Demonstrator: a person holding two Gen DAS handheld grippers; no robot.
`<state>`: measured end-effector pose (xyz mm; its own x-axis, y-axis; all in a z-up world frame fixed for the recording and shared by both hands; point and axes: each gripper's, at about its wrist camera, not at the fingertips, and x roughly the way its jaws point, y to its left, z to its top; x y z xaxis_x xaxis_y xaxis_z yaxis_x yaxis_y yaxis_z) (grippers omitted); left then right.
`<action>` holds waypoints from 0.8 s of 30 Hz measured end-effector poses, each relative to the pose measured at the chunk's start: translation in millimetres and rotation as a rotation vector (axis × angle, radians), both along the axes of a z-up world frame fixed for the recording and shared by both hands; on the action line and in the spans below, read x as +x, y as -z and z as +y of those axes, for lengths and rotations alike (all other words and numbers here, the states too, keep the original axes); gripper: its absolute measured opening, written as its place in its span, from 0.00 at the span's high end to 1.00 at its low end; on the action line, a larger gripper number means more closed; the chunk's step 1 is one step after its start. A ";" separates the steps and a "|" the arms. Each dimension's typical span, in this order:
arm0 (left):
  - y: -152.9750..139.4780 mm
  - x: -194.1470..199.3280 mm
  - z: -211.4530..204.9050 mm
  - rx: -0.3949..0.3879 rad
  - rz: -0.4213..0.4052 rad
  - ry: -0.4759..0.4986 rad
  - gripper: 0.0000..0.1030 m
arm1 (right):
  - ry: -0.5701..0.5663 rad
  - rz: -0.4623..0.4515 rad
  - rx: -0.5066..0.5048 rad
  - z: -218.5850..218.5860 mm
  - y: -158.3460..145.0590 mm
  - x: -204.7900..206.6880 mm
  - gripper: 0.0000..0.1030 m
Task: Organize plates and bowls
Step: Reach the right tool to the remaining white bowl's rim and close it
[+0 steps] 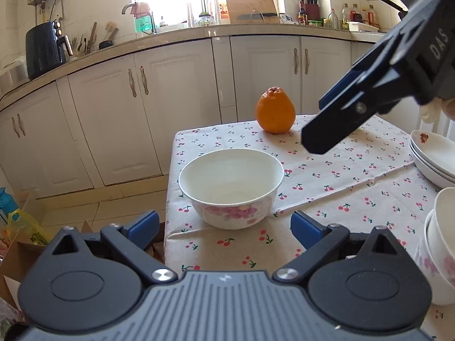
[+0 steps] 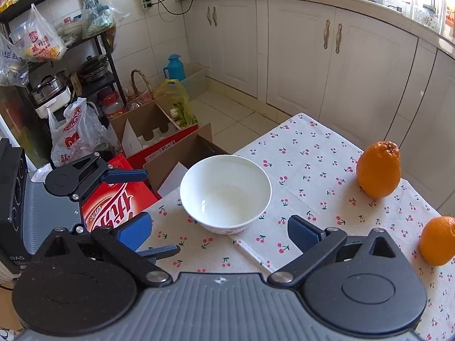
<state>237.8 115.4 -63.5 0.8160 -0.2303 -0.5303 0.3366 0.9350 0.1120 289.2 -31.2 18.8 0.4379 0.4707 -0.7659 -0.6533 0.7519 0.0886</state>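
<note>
A white bowl with pink flowers stands alone near the table's left edge; it also shows in the right wrist view. My left gripper is open and empty just in front of it. My right gripper is open and empty, above and close to the same bowl. The right gripper also shows in the left wrist view, raised above the table. Stacked white plates lie at the right edge. Stacked flowered bowls stand at the near right.
A cherry-print cloth covers the table. An orange stands at the far edge; a second orange lies nearer. Cardboard boxes and bags sit on the floor left of the table. White cabinets stand behind.
</note>
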 end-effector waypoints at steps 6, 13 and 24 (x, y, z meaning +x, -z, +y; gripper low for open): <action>10.5 23.4 -4.2 -0.003 0.012 0.033 0.04 | 0.001 0.067 -0.013 12.6 22.6 42.8 0.01; 20.6 40.6 -6.1 -0.011 0.033 0.047 0.04 | -0.017 0.123 -0.009 22.4 45.9 72.4 0.09; 24.2 47.7 -10.6 -0.012 0.031 0.060 0.08 | -0.032 0.173 -0.002 27.1 65.8 90.1 0.27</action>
<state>285.5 104.8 -87.7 0.7837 -0.2850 -0.5519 0.3954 0.9142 0.0894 379.3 -4.2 -47.1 0.2845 0.4810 -0.8293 -0.6522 0.7311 0.2003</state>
